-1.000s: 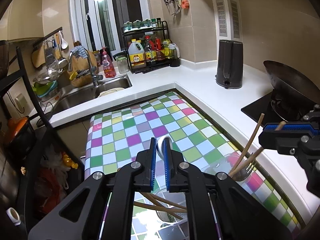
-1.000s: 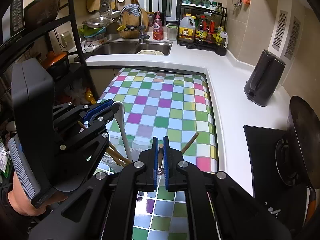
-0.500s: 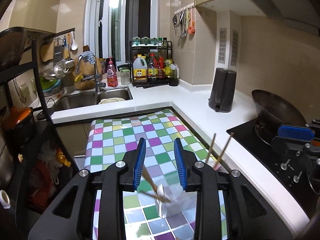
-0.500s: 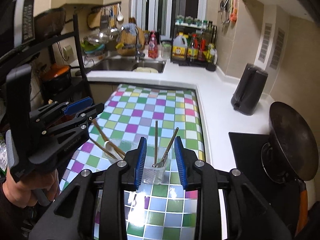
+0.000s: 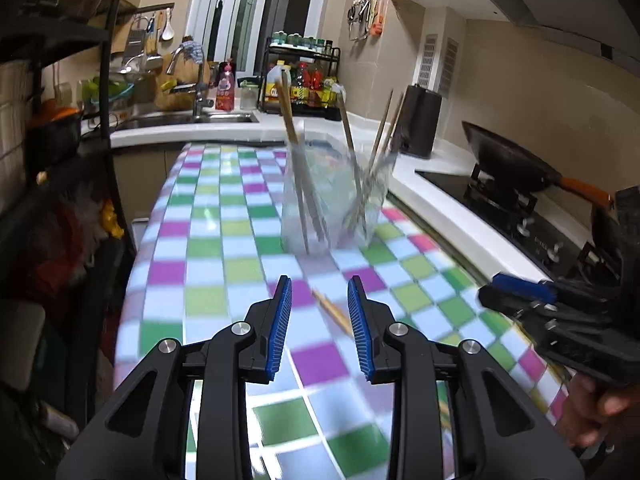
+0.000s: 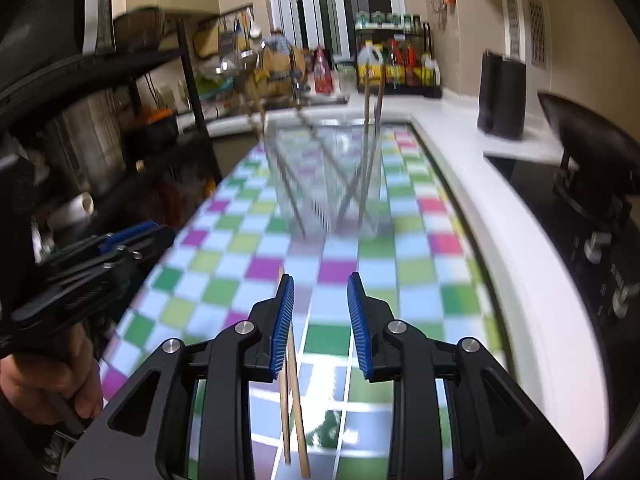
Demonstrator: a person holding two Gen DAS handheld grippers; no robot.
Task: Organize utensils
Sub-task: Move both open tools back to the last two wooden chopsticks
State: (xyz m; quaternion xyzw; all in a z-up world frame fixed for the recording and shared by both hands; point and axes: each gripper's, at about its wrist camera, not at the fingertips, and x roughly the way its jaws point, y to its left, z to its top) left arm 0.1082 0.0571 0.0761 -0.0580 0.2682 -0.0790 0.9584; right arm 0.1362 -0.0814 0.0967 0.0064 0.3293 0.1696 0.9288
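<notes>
Two clear glass cups stand side by side on the checkered tablecloth (image 5: 224, 248). The left cup (image 5: 304, 200) holds wooden chopsticks and a white spoon; the right cup (image 5: 370, 196) holds chopsticks and a fork. They also show blurred in the right wrist view (image 6: 328, 184). My left gripper (image 5: 319, 320) is open and empty, low over the cloth, short of the cups. A loose chopstick (image 5: 332, 312) lies between its fingers. My right gripper (image 6: 320, 320) is open and empty; a pair of chopsticks (image 6: 294, 392) lies on the cloth under its left finger.
A white counter (image 5: 440, 208) runs along the right, with a black kettle (image 5: 420, 120), a stove and a dark wok (image 5: 508, 164). The sink (image 5: 188, 118) and a bottle rack (image 5: 304, 80) are at the back. A black shelf (image 5: 60, 160) stands left.
Both grippers have pulled back and dropped low toward the cloth, so the cups now stand farther ahead. Both stay open. Loose chopsticks have come into view under them.
</notes>
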